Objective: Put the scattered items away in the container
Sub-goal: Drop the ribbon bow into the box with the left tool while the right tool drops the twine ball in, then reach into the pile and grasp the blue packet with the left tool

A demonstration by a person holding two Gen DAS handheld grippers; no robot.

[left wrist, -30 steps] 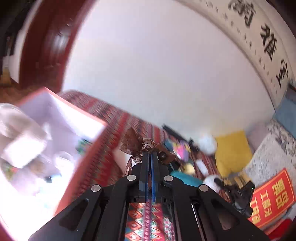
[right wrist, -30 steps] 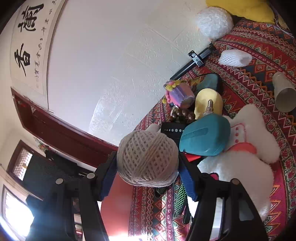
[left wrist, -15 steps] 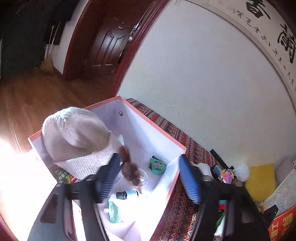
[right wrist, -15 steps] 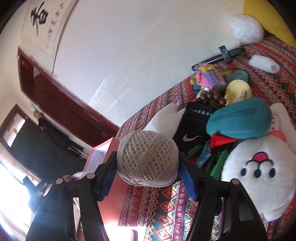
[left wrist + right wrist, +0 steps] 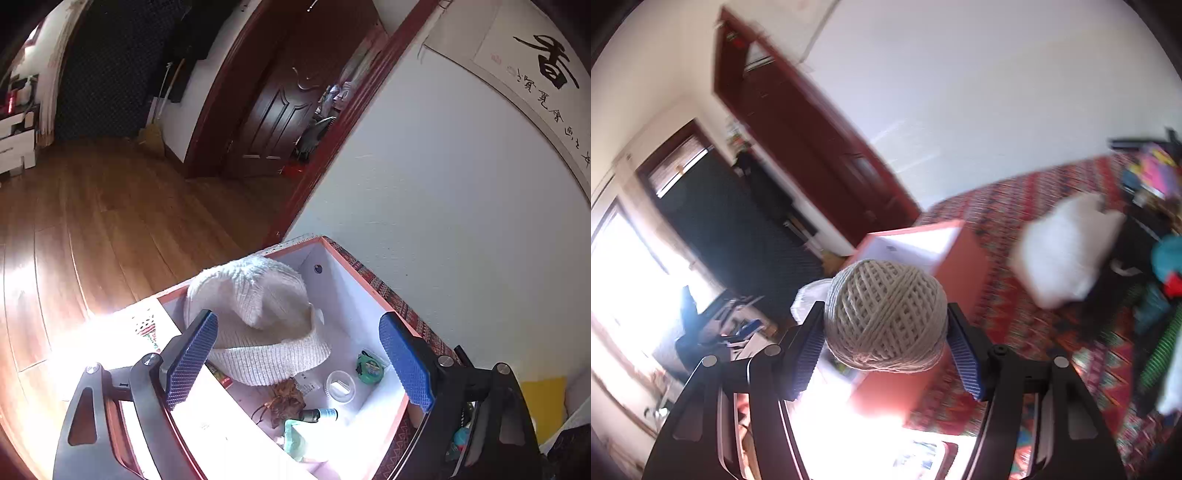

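Note:
My left gripper (image 5: 295,358) is open and empty above the red-sided box (image 5: 354,295) with a white inside. In the box lie a cream knitted hat (image 5: 255,317), a brown mesh pouch (image 5: 284,397), a small dark bottle (image 5: 319,414), a clear round lid (image 5: 340,386), a green round item (image 5: 369,367) and a green packet (image 5: 295,435). My right gripper (image 5: 886,350) is shut on a ball of cream twine (image 5: 884,314), held just in front of the box (image 5: 960,266) in the blurred right wrist view.
The box stands at the end of a red patterned cloth (image 5: 1034,206) next to a white wall. A white pouch (image 5: 1067,243) and a pile of mixed items (image 5: 1152,266) lie on the cloth to the right. Wooden floor (image 5: 110,221) and a dark door lie beyond the box.
My left gripper opened and dropped the brown mesh pouch into the box. My right gripper carried the twine ball left, from the pile of items toward the box.

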